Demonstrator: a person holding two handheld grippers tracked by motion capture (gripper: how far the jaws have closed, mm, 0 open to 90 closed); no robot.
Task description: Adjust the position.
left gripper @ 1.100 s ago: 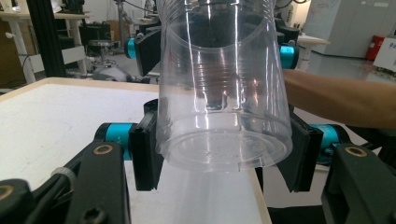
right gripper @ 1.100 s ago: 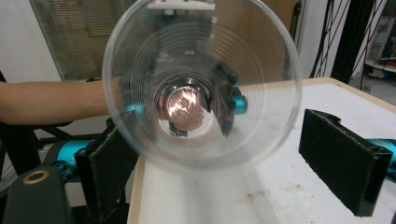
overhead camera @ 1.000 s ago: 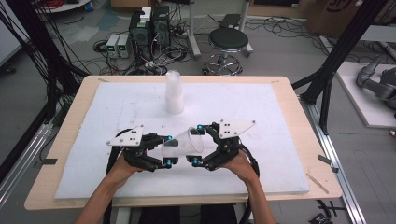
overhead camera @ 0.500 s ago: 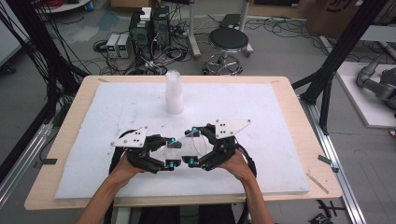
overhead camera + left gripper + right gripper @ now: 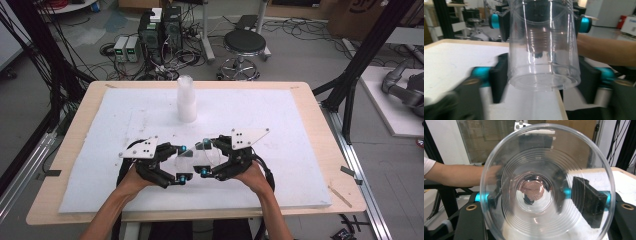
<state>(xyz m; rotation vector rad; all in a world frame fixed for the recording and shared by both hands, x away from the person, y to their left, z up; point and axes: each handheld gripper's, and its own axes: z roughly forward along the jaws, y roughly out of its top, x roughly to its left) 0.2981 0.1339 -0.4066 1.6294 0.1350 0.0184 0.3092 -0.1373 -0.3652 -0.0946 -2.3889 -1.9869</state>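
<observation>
Item: clear plastic cup point(image 5: 197, 156). It is being held on its side above the white mat point(image 5: 280, 125), near the middle of the bench's point(image 5: 70, 150) near edge, between the two grippers.

Left gripper point(image 5: 182, 163): its jaws have just been opening and are now being kept wide. In the left gripper view the cup's closed base is lying between the pads. Whether the pads are touching its walls cannot be told, since they are blurred.

Right gripper point(image 5: 204, 157): its jaws have just been closing, and the cup is being clamped between them. In the right gripper view the open mouth is being presented to the camera, with a black pad pressed on each side of the narrower body.

Also listed: a stack of clear cups point(image 5: 186, 100), being kept upright on the mat toward the middle of the far edge, well apart from both grippers.
</observation>
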